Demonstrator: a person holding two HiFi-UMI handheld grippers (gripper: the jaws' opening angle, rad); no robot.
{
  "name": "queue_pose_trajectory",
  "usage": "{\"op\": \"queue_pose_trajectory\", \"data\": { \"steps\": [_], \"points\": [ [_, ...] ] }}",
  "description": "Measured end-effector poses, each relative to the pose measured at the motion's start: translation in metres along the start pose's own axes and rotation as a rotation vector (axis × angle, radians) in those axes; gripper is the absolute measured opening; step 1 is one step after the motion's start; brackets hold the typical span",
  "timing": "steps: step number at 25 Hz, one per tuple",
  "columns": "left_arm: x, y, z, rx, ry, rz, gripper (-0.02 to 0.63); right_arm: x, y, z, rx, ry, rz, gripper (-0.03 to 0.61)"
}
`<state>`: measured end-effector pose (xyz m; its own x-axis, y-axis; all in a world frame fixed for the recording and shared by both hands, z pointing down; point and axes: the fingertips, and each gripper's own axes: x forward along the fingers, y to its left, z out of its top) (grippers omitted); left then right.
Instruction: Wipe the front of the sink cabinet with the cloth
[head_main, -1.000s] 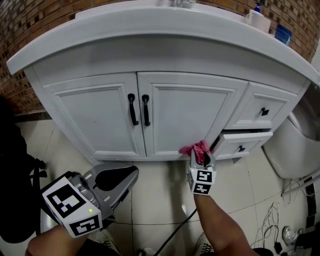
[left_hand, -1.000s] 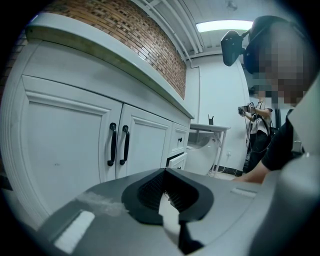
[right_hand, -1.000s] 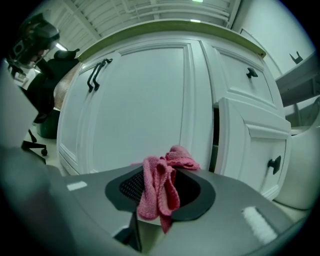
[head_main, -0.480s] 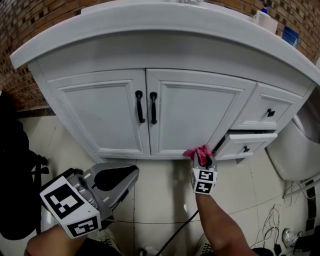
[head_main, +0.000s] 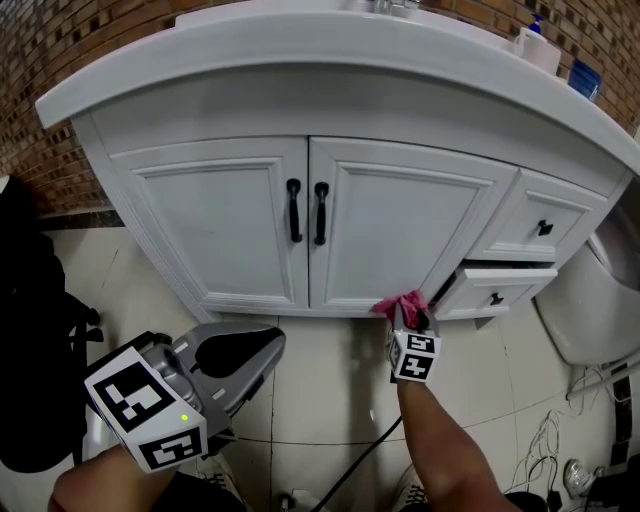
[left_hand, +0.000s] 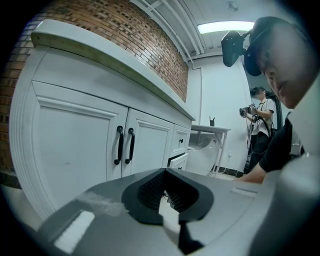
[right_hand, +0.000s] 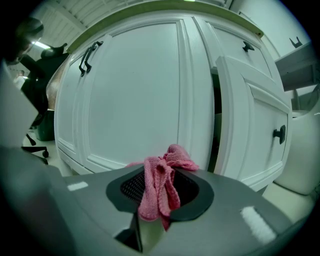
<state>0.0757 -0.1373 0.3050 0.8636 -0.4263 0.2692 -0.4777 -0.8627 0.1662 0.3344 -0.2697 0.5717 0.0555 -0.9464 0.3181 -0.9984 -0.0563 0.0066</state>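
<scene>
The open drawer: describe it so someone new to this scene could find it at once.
Find the white sink cabinet under the curved counter. At its right end two drawers are stacked; it is the lower drawer. Only this one is pulled out, unlike the shut upper drawer.

White sink cabinet (head_main: 120, 150), seen from above. The right gripper (head_main: 408, 320) presses a pink cloth (head_main: 398, 304) to the bottom edge of the right-hand door (head_main: 385, 230), just beside the slightly open lower drawer (head_main: 495, 288). The left gripper (head_main: 235, 362) hangs over the tiled floor (head_main: 320, 400), apart from the cabinet.
</scene>
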Motion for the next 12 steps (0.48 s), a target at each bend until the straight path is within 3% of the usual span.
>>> {"op": "queue_pose_trajectory", "data": {
  "steps": [6,12],
  "points": [
    [-0.01,-0.005,0.002,0.0,-0.016,0.01,0.006,0.003,-0.002,0.0,0.05,0.062,0.034,0.112],
    [-0.018,0.0,0.002,-0.043,-0.032,0.03,0.006,-0.005,0.009,-0.017,0.211,0.168,0.102,0.112]
  ]
}}
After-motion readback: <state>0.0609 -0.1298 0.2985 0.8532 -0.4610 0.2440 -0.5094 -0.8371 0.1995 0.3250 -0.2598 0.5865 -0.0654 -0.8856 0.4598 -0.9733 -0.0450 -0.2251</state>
